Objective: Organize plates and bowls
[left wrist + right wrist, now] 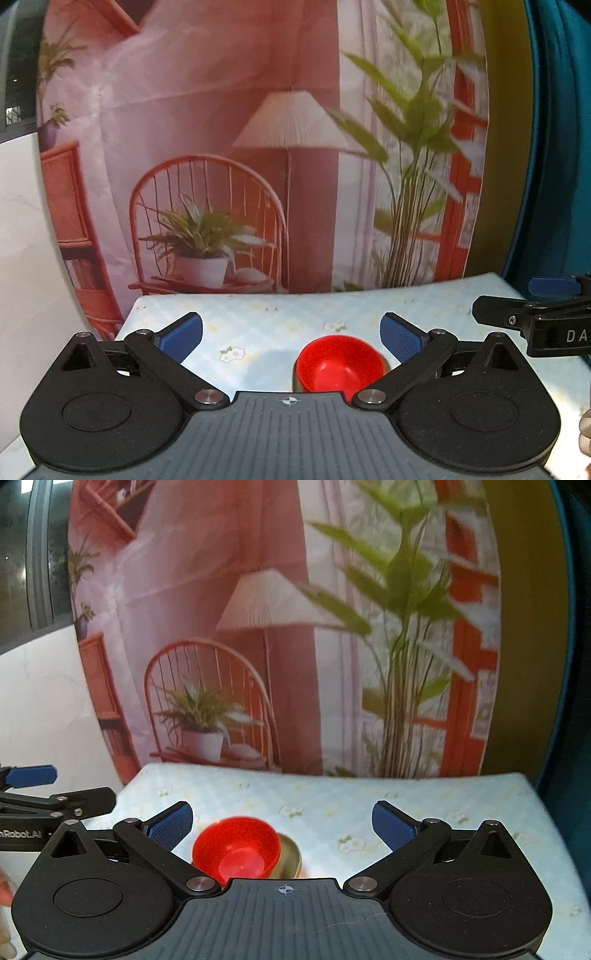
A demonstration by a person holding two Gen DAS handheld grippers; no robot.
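Red bowl (236, 849), nested in a gold bowl (291, 856) (mostly hidden), on floral tabletop (332, 797). Right gripper (282, 825): jaws wide, empty. Left gripper (55, 794) at left edge.

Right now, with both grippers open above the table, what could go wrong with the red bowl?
1. The red bowl sits inside a gold dish, off to one side of it; a careless nudge might tip or slide it.
2. Left gripper and right gripper hang close together, so they could collide when reaching again.
3. Both views are blurred, so aiming at the bowl may be inexact.
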